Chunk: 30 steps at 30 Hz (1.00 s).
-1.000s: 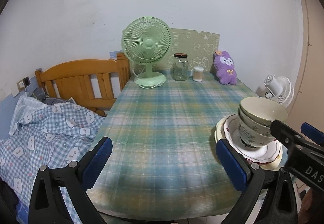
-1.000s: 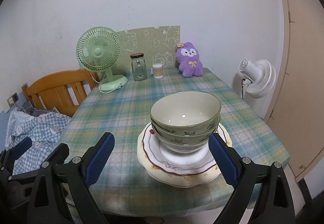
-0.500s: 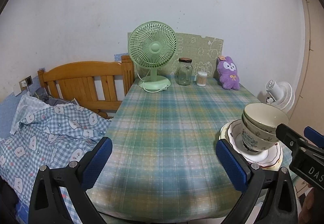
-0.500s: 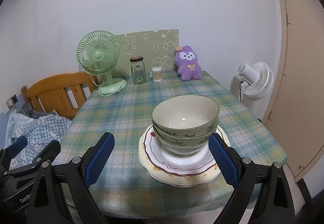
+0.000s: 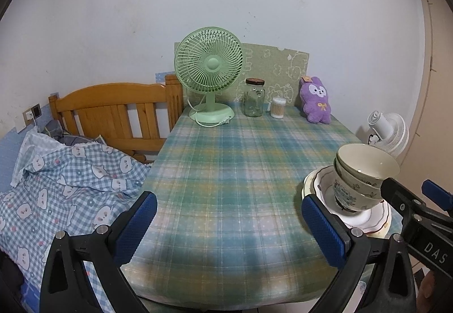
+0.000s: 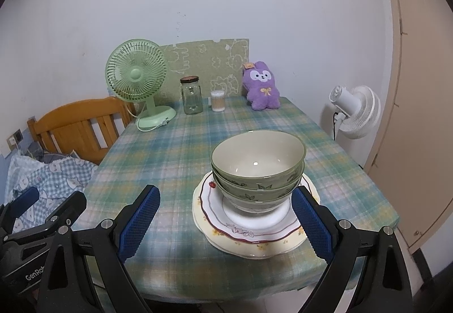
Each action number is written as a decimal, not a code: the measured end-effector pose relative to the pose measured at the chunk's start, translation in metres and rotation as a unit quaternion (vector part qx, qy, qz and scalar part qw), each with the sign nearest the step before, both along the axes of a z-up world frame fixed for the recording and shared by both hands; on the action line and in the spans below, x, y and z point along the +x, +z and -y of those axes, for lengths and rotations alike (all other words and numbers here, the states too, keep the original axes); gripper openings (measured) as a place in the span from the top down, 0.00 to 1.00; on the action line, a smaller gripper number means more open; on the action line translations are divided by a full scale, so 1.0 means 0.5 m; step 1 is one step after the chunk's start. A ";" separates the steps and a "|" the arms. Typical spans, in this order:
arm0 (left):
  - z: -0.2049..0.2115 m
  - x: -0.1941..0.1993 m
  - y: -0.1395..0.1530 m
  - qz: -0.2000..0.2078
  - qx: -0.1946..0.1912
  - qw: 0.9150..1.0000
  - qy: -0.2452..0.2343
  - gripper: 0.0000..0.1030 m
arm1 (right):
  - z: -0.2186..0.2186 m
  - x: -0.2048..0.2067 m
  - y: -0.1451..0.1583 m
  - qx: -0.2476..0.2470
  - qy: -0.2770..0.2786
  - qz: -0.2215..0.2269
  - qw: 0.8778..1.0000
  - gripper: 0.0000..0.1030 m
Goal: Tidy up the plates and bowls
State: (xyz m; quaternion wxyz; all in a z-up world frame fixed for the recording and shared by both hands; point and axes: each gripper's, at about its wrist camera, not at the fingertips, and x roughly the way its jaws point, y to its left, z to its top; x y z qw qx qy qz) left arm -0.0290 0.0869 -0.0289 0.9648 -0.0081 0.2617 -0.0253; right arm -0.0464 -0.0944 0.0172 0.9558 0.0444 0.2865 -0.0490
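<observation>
Bowls (image 6: 258,171) stacked on plates (image 6: 252,231), green fan (image 6: 136,78) behind, both jaws open, empty.

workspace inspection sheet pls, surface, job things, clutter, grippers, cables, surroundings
surface: table under a plaid cloth, mostly bare.
job's things: two green bowls nested upright on two stacked plates, near the front right.
clutter: green fan, glass jar, cotton swab tub, purple plush along the back edge.
grippers: left gripper open, holding nothing; right gripper open, short of the stack.
cables: green fan's cord coiled at its base.
surroundings: wooden headboard, checked bedding, white fan, door.
</observation>
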 end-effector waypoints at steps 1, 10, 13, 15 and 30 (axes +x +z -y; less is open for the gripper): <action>-0.001 0.000 0.001 0.000 -0.001 1.000 -0.001 0.00 | -0.001 0.001 -0.001 -0.001 0.001 -0.001 1.000 0.07; 0.003 -0.004 0.002 -0.004 0.000 1.000 0.001 0.00 | 0.010 0.001 -0.008 -0.001 0.002 -0.010 1.000 0.07; 0.009 -0.008 -0.001 -0.006 0.003 1.000 -0.003 0.00 | 0.016 -0.004 -0.012 -0.001 -0.001 -0.009 1.000 0.07; 0.012 -0.009 -0.003 -0.006 0.003 1.000 -0.004 0.00 | 0.019 -0.006 -0.016 0.002 -0.003 -0.011 1.000 0.07; 0.013 -0.017 -0.006 -0.006 0.006 1.000 -0.004 0.00 | 0.022 -0.010 -0.017 0.004 -0.001 -0.013 1.000 0.07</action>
